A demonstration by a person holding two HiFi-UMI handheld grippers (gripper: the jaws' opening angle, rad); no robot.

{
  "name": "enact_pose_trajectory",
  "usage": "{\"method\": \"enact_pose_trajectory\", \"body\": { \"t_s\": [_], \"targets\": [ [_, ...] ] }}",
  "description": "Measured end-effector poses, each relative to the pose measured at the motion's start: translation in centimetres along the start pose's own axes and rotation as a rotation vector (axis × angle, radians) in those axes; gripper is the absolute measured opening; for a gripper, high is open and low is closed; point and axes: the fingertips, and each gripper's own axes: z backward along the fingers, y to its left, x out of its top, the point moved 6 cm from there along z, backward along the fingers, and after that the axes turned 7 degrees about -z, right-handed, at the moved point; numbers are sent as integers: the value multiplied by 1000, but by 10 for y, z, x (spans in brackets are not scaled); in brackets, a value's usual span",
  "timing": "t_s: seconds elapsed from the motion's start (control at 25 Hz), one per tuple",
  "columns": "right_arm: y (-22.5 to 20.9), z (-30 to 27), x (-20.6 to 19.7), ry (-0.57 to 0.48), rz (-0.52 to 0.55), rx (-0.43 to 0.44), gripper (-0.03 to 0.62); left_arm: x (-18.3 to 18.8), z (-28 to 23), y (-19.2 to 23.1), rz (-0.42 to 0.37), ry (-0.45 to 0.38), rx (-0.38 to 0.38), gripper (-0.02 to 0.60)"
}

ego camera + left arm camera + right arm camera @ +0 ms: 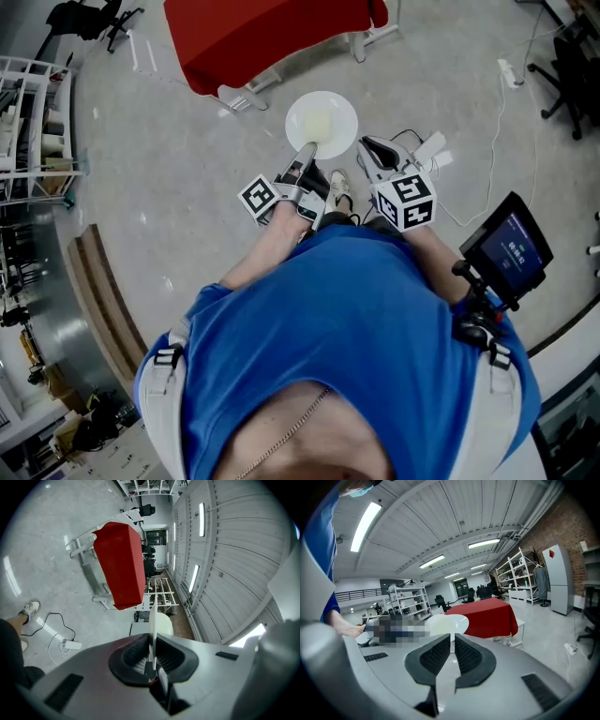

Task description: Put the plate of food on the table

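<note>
Plate (pixel 322 125) clamped by its rim in left gripper (pixel 307 152), above the floor (pixel 187 169).
Right gripper (pixel 367 144) just beside it, jaws nearly together, empty; red table (pixel 262 33) beyond.

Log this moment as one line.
left gripper: shut on plate rim | plate: carried over floor | right gripper: shut, empty | red-covered table: ahead, not reached
</note>
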Motion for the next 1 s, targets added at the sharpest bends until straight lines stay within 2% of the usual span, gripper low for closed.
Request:
{"method": "enact_pose_trajectory", "body": {
  "t_s": [0.08, 0.24, 0.52, 0.72, 1.0],
  "targets": [
    [-12, -19, 10, -2, 0, -11, 5, 17, -20, 2, 1, 3, 1, 29],
    [-56, -95, 50, 3, 6, -14, 5, 78, -95, 11, 2, -1, -4, 29],
    [-59, -96, 54, -6, 6, -31, 5, 81, -105, 9, 3, 13, -10, 29],
    [-70, -170, 92, -8, 3, -51, 5, 151, -151, 12, 21, 33, -21, 29],
    [-81, -168, 101, -33, -3, -105, 5, 152, -170, 9, 17, 70, -37, 29]
  ]
}}
